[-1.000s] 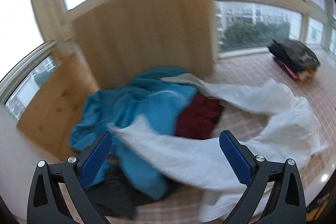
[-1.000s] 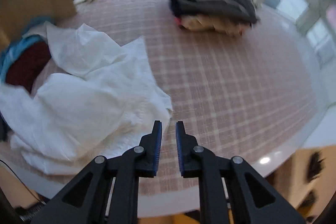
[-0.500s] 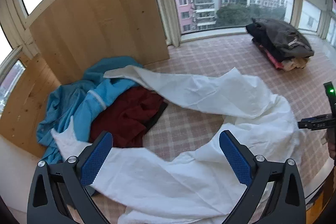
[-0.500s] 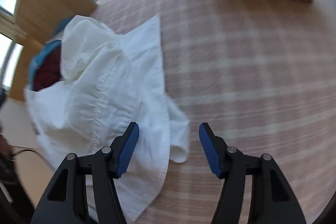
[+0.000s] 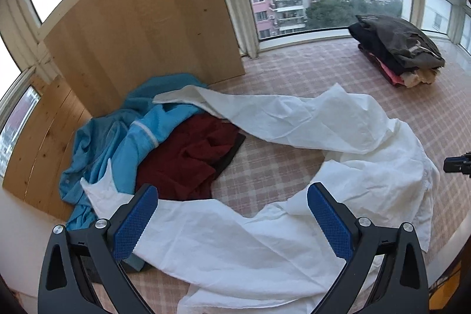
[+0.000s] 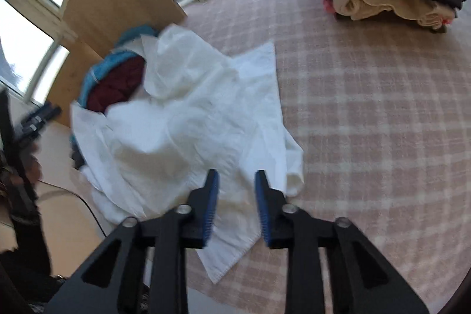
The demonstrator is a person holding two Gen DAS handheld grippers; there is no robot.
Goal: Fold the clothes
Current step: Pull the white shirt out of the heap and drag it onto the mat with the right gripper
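While it sprawls in a loose, crumpled ring over the pink checked cloth [image 5: 294, 69], the white shirt [image 5: 294, 119] shows thin, creased cotton, with one long sleeve trailing toward ten o'clock in the left wrist view. Its lower hem lies across six o'clock, between the left gripper [image 5: 232, 222], whose ribbed blue pads stand wide apart with nothing pinched. In the right wrist view the right gripper [image 6: 237, 205] hangs over a shirt edge [image 6: 235, 225] at six o'clock; its jaws are closing, fabric lying between them, though the pads do not visibly press it. At nine o'clock of the shirt sits a soft heap: a blue garment [image 5: 117, 143] with a pale stripe and a rumpled dark red garment [image 5: 188, 155]. Behind them, smooth light wooden boards [image 5: 141, 28] lean upright against the window. At two o'clock, well apart, a folded stack [image 5: 397, 49] rests, dark grey on top.
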